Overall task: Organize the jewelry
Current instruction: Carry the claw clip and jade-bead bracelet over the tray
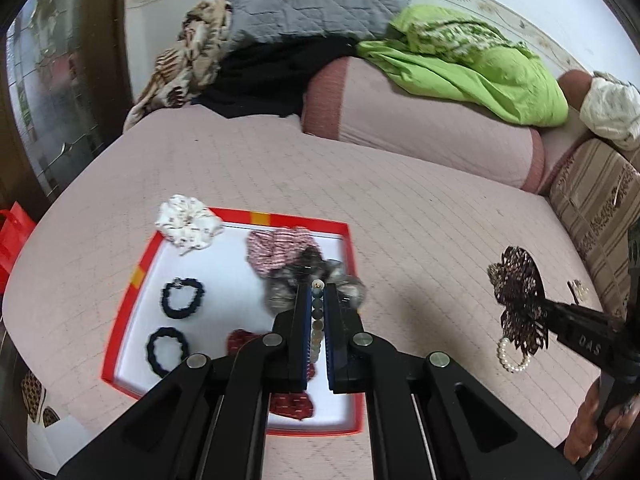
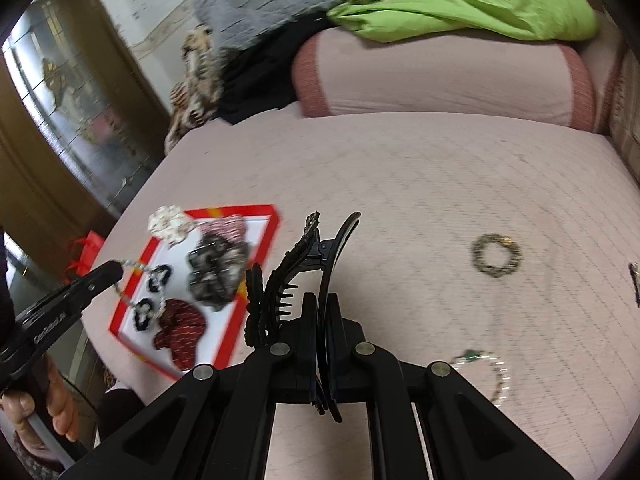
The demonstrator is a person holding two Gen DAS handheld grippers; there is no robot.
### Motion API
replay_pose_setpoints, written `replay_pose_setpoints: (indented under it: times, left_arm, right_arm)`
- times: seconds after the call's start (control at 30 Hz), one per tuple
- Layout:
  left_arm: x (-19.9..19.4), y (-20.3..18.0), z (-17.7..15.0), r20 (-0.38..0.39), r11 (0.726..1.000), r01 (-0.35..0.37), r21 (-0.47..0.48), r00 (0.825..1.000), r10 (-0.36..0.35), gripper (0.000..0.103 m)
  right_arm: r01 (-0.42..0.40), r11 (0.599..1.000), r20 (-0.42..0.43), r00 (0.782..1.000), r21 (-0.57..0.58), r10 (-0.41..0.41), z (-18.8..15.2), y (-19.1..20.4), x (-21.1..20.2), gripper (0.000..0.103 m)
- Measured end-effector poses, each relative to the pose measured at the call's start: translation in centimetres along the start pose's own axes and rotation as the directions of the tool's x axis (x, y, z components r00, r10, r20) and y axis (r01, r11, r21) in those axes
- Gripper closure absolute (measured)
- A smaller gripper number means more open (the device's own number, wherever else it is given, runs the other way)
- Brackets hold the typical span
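The left tool (image 1: 318, 312) is pinched tight on a string of small round pale and green beads (image 1: 317, 320), up over the red-edged flat box with a white floor (image 1: 120, 312), where puffy cloth hair ties and two dark blue ring hair ties (image 1: 182, 294) lie. The right tool (image 2: 324, 320) is pinched tight on a big black hair clip with a lacy dark flower on it (image 2: 304, 264), above the pink quilted bed (image 2: 420, 200). A small brown bead ring (image 2: 497, 256) and a shiny bead bracelet with a green bit (image 2: 500, 376) lie on the bed, well apart from the box.
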State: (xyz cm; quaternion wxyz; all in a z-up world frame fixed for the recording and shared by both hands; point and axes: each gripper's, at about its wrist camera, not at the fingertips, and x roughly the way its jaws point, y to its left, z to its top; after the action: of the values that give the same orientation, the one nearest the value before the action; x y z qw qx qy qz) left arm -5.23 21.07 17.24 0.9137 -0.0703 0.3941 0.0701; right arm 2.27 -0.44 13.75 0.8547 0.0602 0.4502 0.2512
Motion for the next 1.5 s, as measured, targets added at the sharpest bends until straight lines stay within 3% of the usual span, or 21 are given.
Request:
replay_pose_setpoints:
  times: [0.2, 0.7, 1.13, 1.5]
  left_arm:
    - [0.1, 3.0, 0.6, -0.002, 0.999, 0.008, -0.04, 1.0, -0.008, 0.098]
    - [4.4, 8.7, 3.8, -0.072, 0.998, -0.038, 0.044, 0.997, 0.041, 0.098]
    - [10.7, 12.7, 5.2, -0.148, 1.0, 0.019, 0.021, 0.989, -0.015, 0.098]
    - [15.9, 16.3, 4.9, -0.215, 0.999, -0.041, -0.007, 0.976, 0.038, 0.098]
  right_arm:
    - [-0.047, 0.997, -0.035, 0.998, -0.055, 0.045, 0.0, 4.1, 1.5, 0.098]
    - [-0.165, 0.972, -0.138, 0.98, -0.169, 0.143, -0.1, 13.3, 7.5, 0.098]
    - [-0.201, 0.971, -0.21, 0.963, -0.128, 0.172, 1.3, 17.4, 14.5, 0.098]
    - [-0.159, 0.976, -0.243, 0.963, -0.149, 0.119, 1.4, 17.9, 18.9, 0.098]
